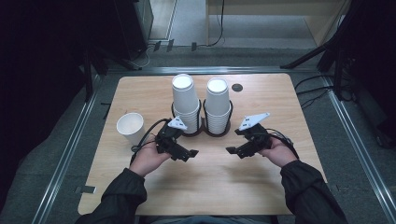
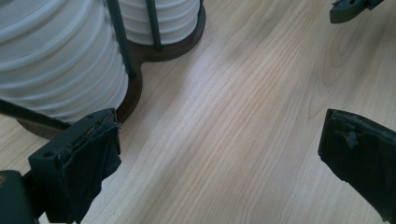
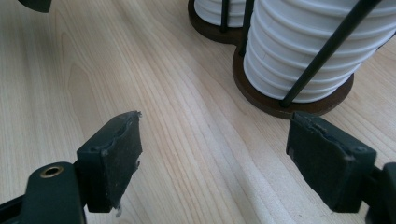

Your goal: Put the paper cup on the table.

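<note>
**Two open grippers low in front of the cup stacks**

Holding a gripper in each hand, I have both low over the wooden table (image 1: 205, 182), just in front of the two stacks of white paper cups. My left gripper (image 1: 188, 153) has its jaws spread wide with bare wood between them; in the left gripper view its black pads (image 2: 95, 163) close on nothing. The left cup stack (image 1: 185, 105) stands just beyond it, upside down in a dark wire holder (image 2: 140, 70) with a brown base, near my left jaw yet apart from it.

My right gripper (image 1: 233, 150) is likewise open, its pads (image 3: 114, 158) well apart and empty, pointing toward the middle of the table. The right cup stack (image 1: 217, 105) sits in the holder's second ring, touching neither jaw; in the right gripper view its ribbed rims rise just behind my right-hand jaw.

A single paper cup (image 1: 131, 128) stands upright, mouth up, on the table to the left of my left hand (image 1: 148, 158), apart from the stacks.
</note>
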Available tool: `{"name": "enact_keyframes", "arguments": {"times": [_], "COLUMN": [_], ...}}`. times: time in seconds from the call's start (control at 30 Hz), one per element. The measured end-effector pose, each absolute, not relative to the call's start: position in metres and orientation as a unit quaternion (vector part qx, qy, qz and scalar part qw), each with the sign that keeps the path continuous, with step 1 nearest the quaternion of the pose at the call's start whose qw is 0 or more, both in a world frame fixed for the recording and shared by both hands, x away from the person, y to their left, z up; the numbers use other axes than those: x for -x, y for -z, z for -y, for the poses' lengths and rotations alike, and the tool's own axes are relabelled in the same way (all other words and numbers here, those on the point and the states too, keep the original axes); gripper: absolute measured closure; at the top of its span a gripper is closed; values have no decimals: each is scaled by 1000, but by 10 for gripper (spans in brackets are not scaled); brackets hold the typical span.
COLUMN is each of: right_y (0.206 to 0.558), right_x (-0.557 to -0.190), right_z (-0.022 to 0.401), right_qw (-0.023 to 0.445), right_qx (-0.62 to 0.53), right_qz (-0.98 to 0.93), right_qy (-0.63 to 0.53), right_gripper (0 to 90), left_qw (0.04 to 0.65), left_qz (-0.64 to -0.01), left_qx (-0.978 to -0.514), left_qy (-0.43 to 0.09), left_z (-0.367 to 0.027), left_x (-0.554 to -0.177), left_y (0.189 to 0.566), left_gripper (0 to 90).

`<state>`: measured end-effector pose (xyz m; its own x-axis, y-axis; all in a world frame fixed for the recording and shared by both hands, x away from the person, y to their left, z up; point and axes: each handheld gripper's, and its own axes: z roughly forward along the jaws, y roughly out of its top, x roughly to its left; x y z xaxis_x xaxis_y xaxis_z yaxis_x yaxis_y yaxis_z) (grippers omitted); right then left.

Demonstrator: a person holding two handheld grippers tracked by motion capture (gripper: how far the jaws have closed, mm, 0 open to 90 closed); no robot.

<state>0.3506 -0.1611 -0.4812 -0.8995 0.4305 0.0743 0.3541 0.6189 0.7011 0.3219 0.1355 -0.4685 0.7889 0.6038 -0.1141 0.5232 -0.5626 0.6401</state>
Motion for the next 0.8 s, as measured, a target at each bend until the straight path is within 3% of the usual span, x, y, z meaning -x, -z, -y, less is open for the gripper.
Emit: {"name": "enact_keyframes", "arguments": {"times": [0.8], "right_y": [483], "right_x": [-343], "right_z": [168], "right_qw": [57], "right_qx": [-224], "right_qz": [-899], "right_qy": [-373], "right_gripper": [181], "left_qw": [342], "left_qz": [-292], "left_qx": [-891], "left_qy": [-55], "left_z": [-119], "left_x": [-325], "left_y": [472], "left_gripper": [0]}}
